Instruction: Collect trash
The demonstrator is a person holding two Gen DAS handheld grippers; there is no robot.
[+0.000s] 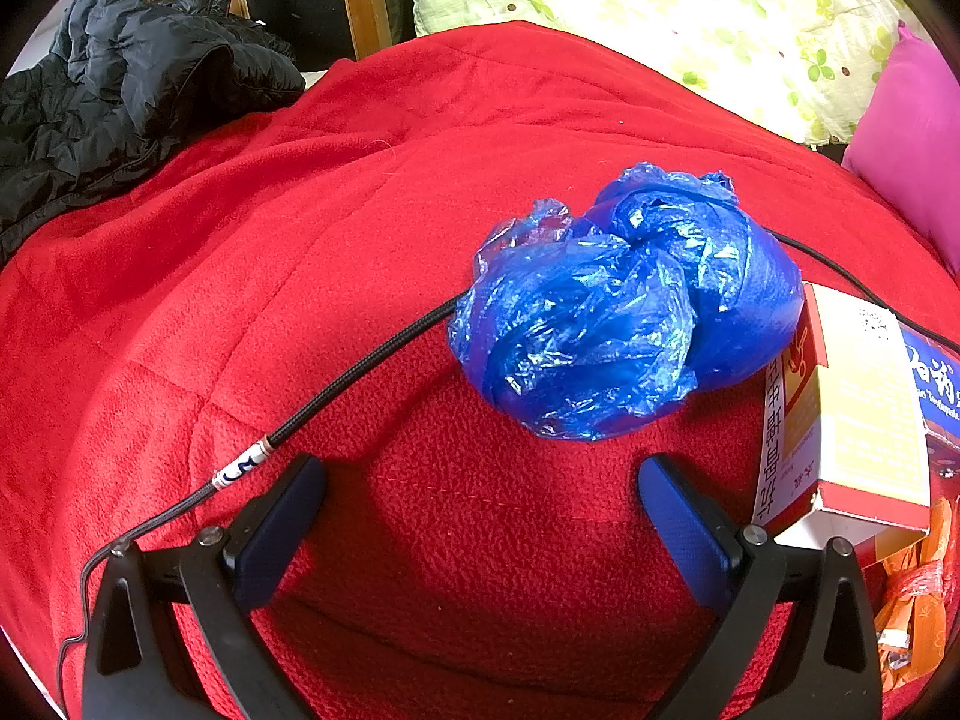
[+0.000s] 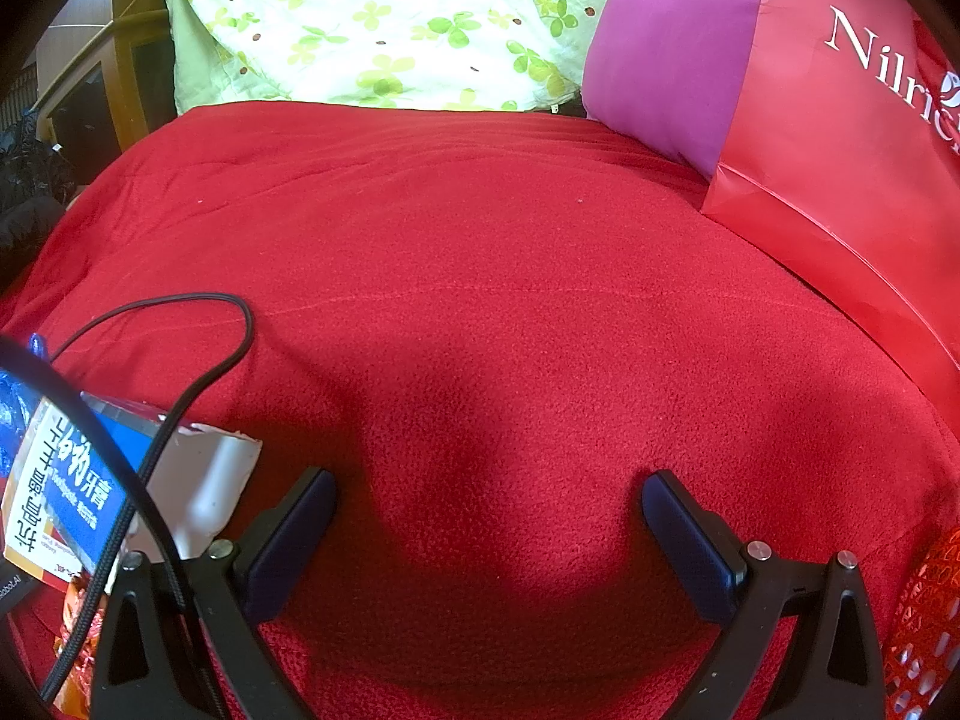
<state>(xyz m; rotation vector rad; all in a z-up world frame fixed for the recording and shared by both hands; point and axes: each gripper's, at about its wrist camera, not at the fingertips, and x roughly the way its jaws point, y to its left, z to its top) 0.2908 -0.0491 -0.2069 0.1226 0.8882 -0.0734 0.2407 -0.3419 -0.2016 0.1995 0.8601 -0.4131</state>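
1. The left gripper point(image 1: 480, 474) hangs low over the red blanket point(image 1: 300, 240) with its jaws spread wide and nothing between them.
2. The right gripper point(image 2: 489, 489) is likewise spread and empty, over a bare stretch of blanket.
3. The trash sits in a cluster: a crumpled blue plastic bag point(image 1: 618, 306) just ahead of the left gripper and a little to its right, touching a red and yellow carton point(image 1: 840, 414), with a blue toothpaste box point(image 2: 78, 480) and an orange wrapper point(image 1: 918, 588) beside that.
4. A red paper bag point(image 2: 840, 150) stands at the right, against a pink pillow point(image 2: 666, 42); it looks like the likely place for the trash, though that is a guess.
5. Risk: a black cable point(image 1: 360, 372) runs under the plastic bag, so a low pinch could catch the cord and drag it along.
6. Risk: the thin film may slip or tear if only a loose fold is pinched.
7. Risk: the soft blanket may bunch into the jaws.
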